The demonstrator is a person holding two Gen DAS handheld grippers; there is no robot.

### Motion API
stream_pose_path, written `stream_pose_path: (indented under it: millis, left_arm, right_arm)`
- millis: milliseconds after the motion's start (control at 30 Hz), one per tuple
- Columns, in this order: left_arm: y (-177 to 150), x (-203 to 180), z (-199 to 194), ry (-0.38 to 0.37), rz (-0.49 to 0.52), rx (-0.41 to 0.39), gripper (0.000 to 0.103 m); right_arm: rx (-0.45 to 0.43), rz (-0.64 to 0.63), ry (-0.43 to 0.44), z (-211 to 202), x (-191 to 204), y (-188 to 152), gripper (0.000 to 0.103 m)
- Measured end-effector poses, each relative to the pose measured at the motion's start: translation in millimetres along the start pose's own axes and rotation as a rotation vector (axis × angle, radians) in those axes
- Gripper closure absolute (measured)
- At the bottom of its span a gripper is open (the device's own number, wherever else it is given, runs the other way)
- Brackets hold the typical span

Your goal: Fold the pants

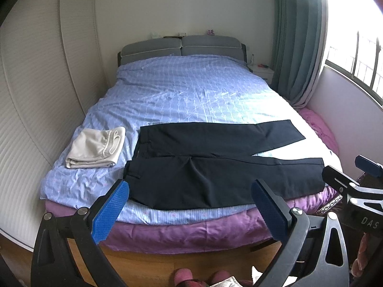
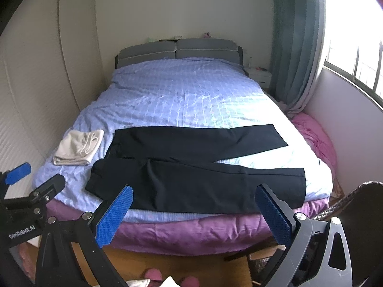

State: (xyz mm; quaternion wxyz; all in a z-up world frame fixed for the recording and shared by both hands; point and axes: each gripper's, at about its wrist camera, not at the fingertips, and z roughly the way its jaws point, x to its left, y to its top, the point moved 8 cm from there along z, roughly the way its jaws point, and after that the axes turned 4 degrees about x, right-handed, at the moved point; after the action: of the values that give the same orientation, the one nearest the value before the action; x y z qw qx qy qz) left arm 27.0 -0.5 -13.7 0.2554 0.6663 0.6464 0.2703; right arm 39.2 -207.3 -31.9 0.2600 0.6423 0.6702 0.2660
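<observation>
Dark navy pants [image 1: 215,165] [image 2: 191,172] lie flat across the foot of the bed, waistband to the left, both legs spread out to the right with a gap between them. My left gripper [image 1: 191,186] hovers open just short of the bed's near edge, in front of the near leg, holding nothing. My right gripper [image 2: 194,191] is open too, at the same distance from the pants, and empty. Each gripper shows at the side of the other's view: the right gripper [image 1: 354,174] and the left gripper [image 2: 36,177].
A folded cream garment [image 1: 95,148] [image 2: 77,148] rests on the blue checked cover [image 1: 186,91] left of the pants. Purple bedding [image 1: 191,234] hangs at the foot. A wardrobe [image 1: 36,95] stands left; curtain [image 1: 299,47], window and nightstand [image 1: 263,73] right. Pink slippers [image 1: 184,277] are below.
</observation>
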Motion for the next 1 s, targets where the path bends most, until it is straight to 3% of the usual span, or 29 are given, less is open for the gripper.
stream_pose_path:
  millis: [767,1000]
  left_arm:
    - [-4,5,-5,0.0,-0.047,-0.009,0.0]
    - [-4,9,-5,0.011,-0.057,-0.016,0.0]
  right_arm:
    - [0.033,0.053,0.039,1,-12,-9,0.0]
    - [0.009,0.064,-0.002,0,-13,-5,0.0]
